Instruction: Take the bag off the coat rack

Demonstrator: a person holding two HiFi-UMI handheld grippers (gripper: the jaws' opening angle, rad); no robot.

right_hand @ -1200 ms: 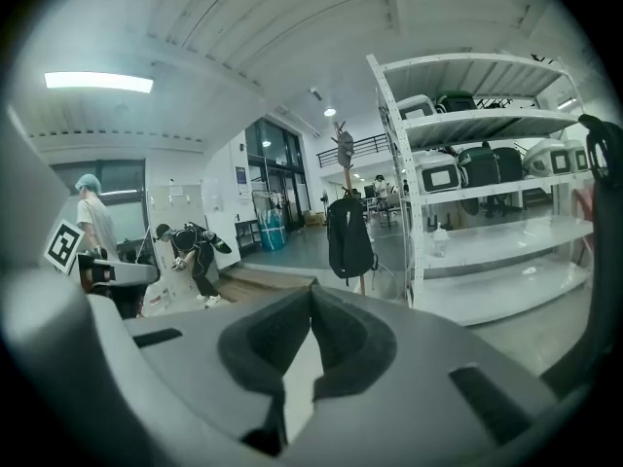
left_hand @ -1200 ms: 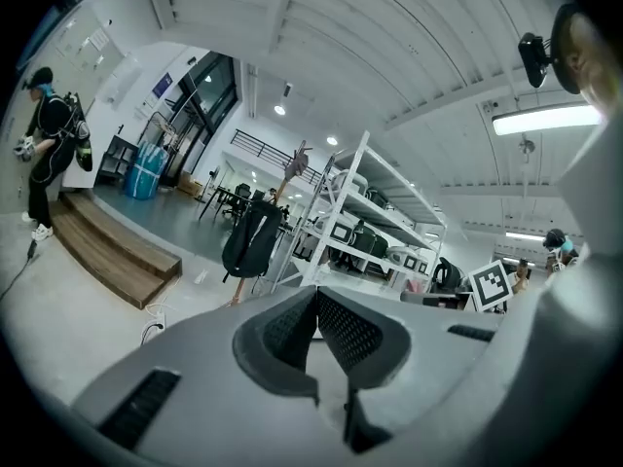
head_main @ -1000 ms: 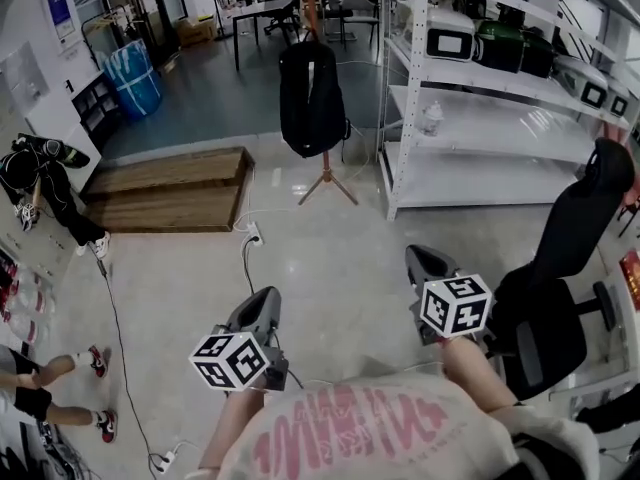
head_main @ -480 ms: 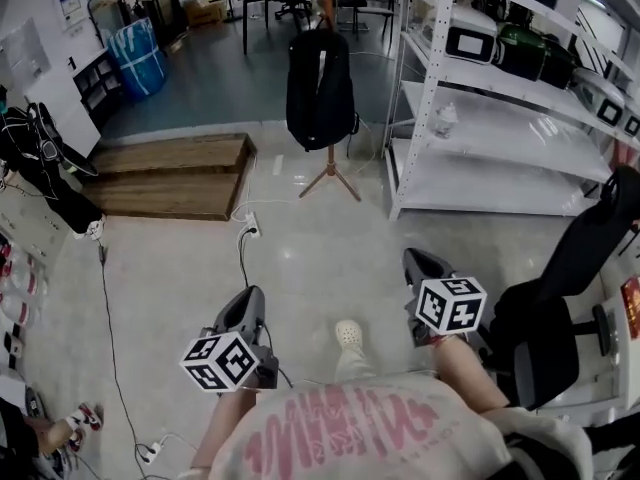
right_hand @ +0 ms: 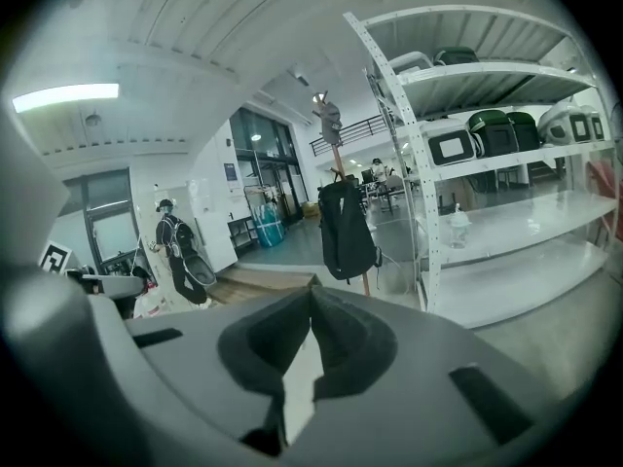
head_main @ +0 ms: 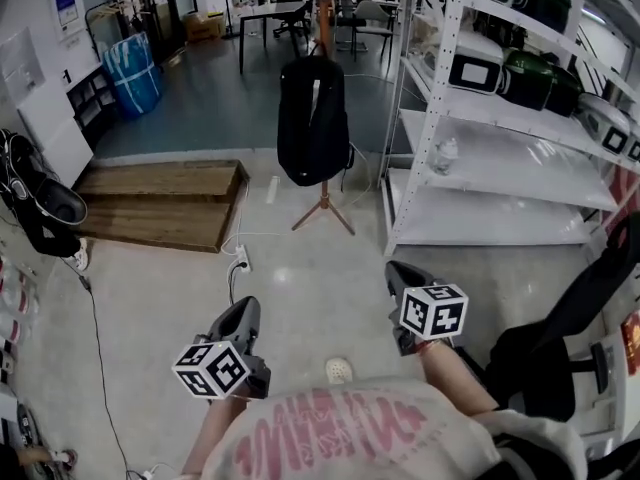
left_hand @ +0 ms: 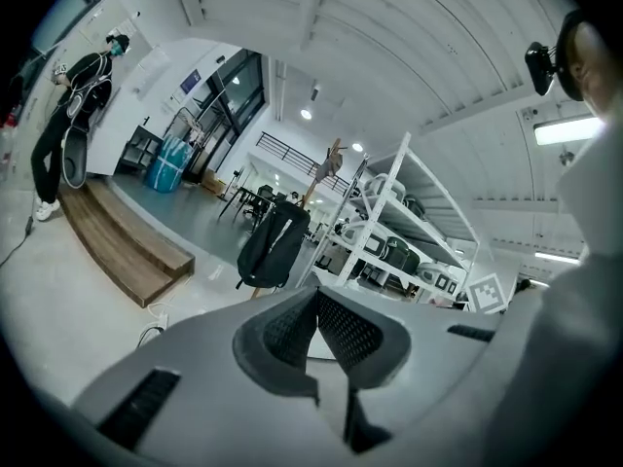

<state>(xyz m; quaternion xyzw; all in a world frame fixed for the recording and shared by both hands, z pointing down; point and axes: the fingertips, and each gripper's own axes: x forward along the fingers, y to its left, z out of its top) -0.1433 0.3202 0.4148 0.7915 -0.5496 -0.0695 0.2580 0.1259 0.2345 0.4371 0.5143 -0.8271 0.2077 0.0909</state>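
Hanging black bag (head_main: 313,118), pale centre stripe; left tongs (left_hand: 315,292), right tongs (right_hand: 311,293) pressed together.

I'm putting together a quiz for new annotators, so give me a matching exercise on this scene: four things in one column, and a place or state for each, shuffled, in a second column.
Things
1. bag
2. wooden platform
3. blue drum
4. left hand-held gripper

Places or states
A. shut, nothing between the jaws
B. flat on the floor, left of the coat rack in the head view
C. hanging on the coat rack
D. standing beyond the platform, at the far left

Pairs: 1-C, 2-B, 3-D, 4-A
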